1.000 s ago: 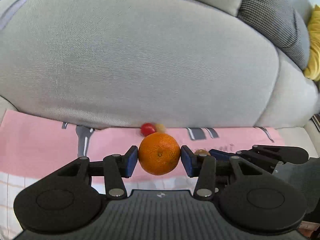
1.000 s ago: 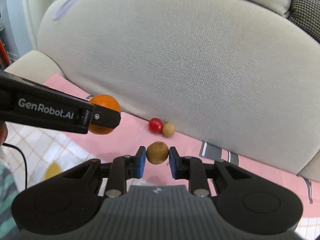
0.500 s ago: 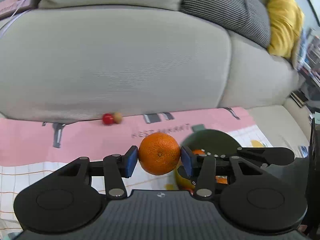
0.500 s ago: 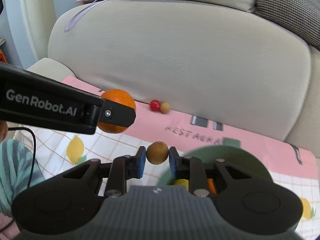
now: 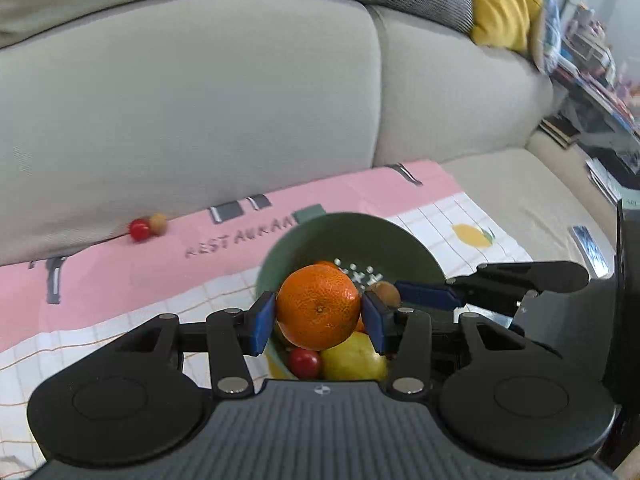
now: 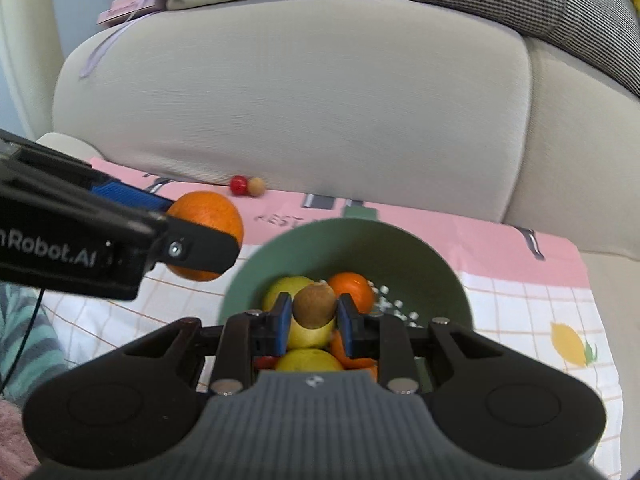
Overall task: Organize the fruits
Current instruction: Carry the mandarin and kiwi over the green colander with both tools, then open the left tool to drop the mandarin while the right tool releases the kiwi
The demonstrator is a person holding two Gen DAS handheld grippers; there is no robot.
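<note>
My left gripper (image 5: 319,312) is shut on an orange (image 5: 318,307) and holds it above the near left rim of a green bowl (image 5: 352,236). My right gripper (image 6: 313,314) is shut on a small brown round fruit (image 6: 314,305) and holds it over the green bowl (image 6: 436,272). The bowl holds lemons (image 6: 286,286), oranges (image 6: 352,286) and a red fruit (image 5: 304,362). The orange also shows in the right wrist view (image 6: 208,220), left of the bowl. A small red fruit (image 5: 139,229) and a small tan fruit (image 5: 158,223) lie together against the sofa back.
A pink and white checked cloth (image 5: 120,276) covers the sofa seat. The grey sofa back (image 5: 200,100) rises right behind it. A yellow cushion (image 5: 504,0) and a checked cushion (image 6: 540,0) lie on top. A striped sleeve (image 6: 24,344) is at lower left.
Both grippers have pulled back and swung right from the sofa back with their fruits. The green bowl has come into view beneath them. Both grips are unchanged.
</note>
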